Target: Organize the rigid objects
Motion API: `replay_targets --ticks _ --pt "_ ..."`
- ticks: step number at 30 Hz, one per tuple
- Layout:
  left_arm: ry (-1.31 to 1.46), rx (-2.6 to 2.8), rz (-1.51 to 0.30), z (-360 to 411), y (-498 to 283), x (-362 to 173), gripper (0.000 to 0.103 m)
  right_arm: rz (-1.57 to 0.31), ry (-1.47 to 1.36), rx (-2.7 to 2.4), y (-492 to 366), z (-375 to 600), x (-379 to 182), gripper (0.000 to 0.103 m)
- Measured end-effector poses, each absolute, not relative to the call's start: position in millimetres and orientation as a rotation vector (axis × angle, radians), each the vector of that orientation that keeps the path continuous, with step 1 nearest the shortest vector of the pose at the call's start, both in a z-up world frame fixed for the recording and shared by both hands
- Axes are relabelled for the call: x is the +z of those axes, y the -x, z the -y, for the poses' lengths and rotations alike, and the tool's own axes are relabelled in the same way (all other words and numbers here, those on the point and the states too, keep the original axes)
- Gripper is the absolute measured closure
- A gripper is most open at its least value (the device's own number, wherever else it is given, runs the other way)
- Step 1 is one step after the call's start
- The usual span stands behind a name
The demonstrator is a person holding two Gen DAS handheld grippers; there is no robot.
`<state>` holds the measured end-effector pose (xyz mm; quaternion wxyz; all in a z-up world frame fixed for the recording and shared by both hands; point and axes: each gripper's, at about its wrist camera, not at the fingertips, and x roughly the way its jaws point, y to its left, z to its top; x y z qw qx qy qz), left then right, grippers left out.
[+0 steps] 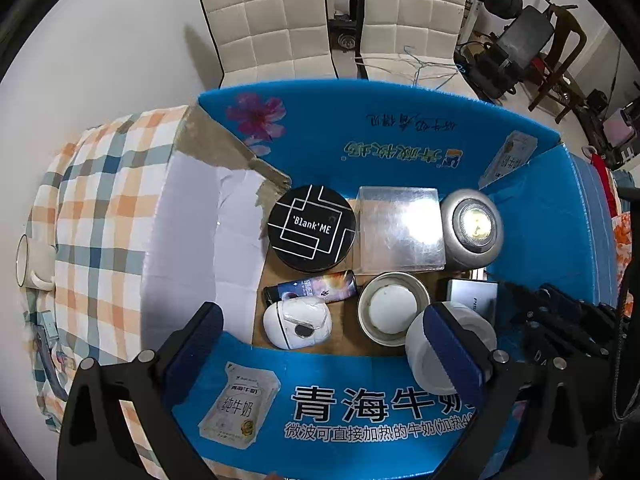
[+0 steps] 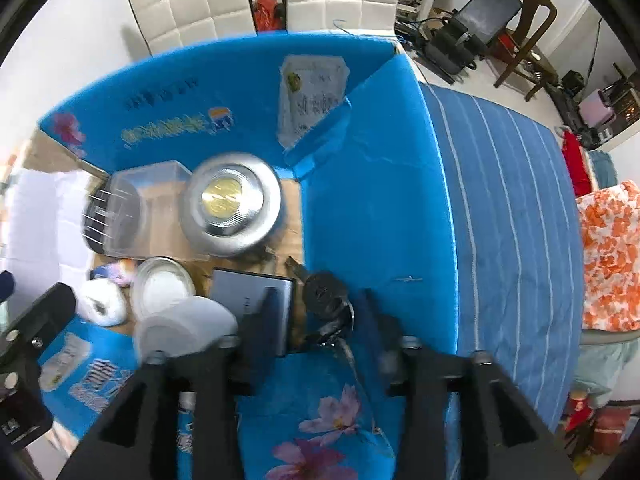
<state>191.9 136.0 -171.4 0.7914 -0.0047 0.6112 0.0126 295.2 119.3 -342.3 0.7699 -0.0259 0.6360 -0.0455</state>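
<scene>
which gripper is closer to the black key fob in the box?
Right. The right gripper is open with the black key fob between its fingers. The left gripper is open over the near wall, with the white cup at its right finger.

1 blue cardboard box [image 1: 400, 136] fills the middle of the frame. Inside it lie 1 black round case [image 1: 311, 228], 1 clear square box [image 1: 400, 230], 1 silver round tin [image 1: 472, 226], 1 lighter [image 1: 312, 288], 1 white earbud case [image 1: 297, 322], 1 small white-filled tin [image 1: 394, 308], 1 grey flat case [image 1: 474, 300], 1 white jar [image 1: 440, 352] and 1 bunch of keys [image 2: 326, 304]. 2 chairs [image 1: 272, 24] stand at the top; 1 mug [image 1: 32, 260] sits at the left edge.
</scene>
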Motion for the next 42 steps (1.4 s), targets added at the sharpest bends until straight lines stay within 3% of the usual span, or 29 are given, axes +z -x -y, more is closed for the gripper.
replay_targets --ticks 4,26,42 --pt "0.014 0.036 -1.298 -139.4 -189.7 -156.8 0.0 -1.347 0.058 -0.092 -292.0 -122.7 -321.4 0.017" --pt "0.079 0.073 -1.166 -167.1 -102.3 -5.1 0.0 -1.141 -0.012 -0.008 -170.2 -127.4 -108.4 0.012" --pt "0.075 0.022 -1.111 -155.3 -58.0 42.9 0.0 -1.102 0.015 0.006 -118.4 -120.5 -42.5 0.011"
